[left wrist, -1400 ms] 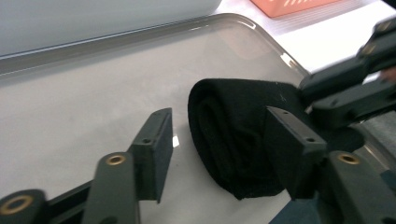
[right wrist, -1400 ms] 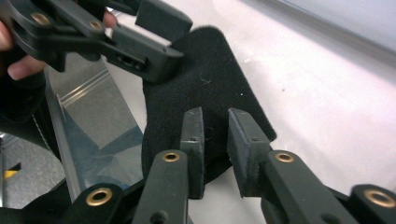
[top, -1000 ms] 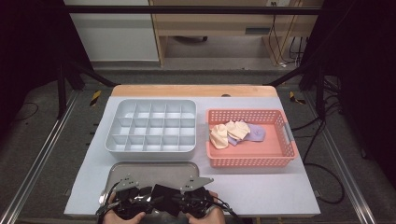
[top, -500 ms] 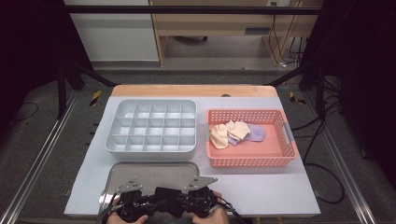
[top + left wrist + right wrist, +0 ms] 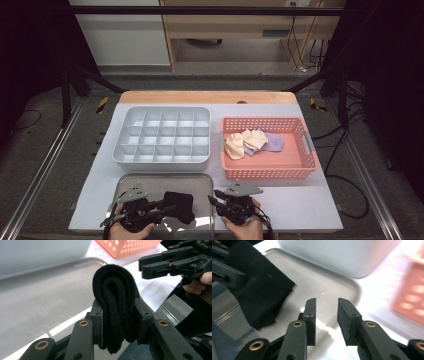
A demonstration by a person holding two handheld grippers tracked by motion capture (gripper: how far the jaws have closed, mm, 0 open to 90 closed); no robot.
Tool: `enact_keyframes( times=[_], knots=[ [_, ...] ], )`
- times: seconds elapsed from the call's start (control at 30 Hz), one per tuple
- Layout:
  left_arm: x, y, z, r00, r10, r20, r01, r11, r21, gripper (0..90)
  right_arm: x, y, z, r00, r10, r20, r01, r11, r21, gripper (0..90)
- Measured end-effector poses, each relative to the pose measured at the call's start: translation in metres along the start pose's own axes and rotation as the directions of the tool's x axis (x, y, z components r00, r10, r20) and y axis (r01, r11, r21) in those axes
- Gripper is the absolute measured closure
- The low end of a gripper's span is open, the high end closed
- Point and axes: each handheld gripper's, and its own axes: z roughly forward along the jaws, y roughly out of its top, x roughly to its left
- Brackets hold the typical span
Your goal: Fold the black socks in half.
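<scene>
We see a folded black sock (image 5: 115,312) pinched between the jaws of the left hand-held gripper (image 5: 119,315), its rounded fold rising above the pads (image 5: 97,320) and its lower end hanging below them. Those jaws have just been closing, and the knit now sits squeezed between them. From above, the sock (image 5: 177,206) hangs over a shallow metal tray (image 5: 150,181) at the near edge of the counter (image 5: 310,207), held by the left hand-held gripper (image 5: 167,204).

Just to its right we find the right hand-held gripper (image 5: 326,320), its jaws spread and nothing between them; they have just been opening. It stands apart from the sock (image 5: 259,300), over the tray's right side (image 5: 329,277). In the high view it sits at the tray's right corner (image 5: 216,199).

Beyond the tray lies a pale grey divided organiser box (image 5: 162,136) with many compartments. Beside it, to the right, an orange basket (image 5: 295,162) holds several pale socks (image 5: 247,142), cream and lilac, bunched toward its left side.
</scene>
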Motion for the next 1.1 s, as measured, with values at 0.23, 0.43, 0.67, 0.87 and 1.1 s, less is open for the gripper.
enact_keyframes(
  times=[0.23, 0.43, 0.67, 0.87, 1.1],
  knots=[
    [0.010, 0.012, -0.005, 0.9992, 0.011, -0.039, -0.012, 0.9999, -0.007, 64.3, -0.020, -0.002, -0.016, 0.9967, 0.007, 0.081, -0.009, 1.000, 0.017, 65.2],
    [0.021, 0.026, -0.013, 0.9976, -0.004, -0.069, 0.002, 0.9992, -0.041, 64.2, -0.045, -0.015, -0.031, 0.9856, 0.050, 0.162, -0.054, 0.998, 0.015, 58.1],
    [0.030, 0.032, -0.022, 0.9955, -0.003, -0.095, -0.004, 0.9977, -0.068, 63.7, -0.063, -0.020, -0.042, 0.9652, 0.085, 0.248, -0.090, 0.996, 0.010, 50.9],
    [0.038, 0.034, -0.028, 0.9945, -0.011, -0.104, 0.004, 0.9976, -0.070, 63.6, -0.078, -0.026, -0.050, 0.9521, 0.111, 0.285, -0.118, 0.993, 0.005, 45.2],
    [0.046, 0.040, -0.041, 0.9923, -0.021, -0.122, 0.011, 0.9964, -0.084, 63.6, -0.084, -0.029, -0.060, 0.9437, 0.117, 0.310, -0.119, 0.993, -0.010, 40.7]
  ],
)
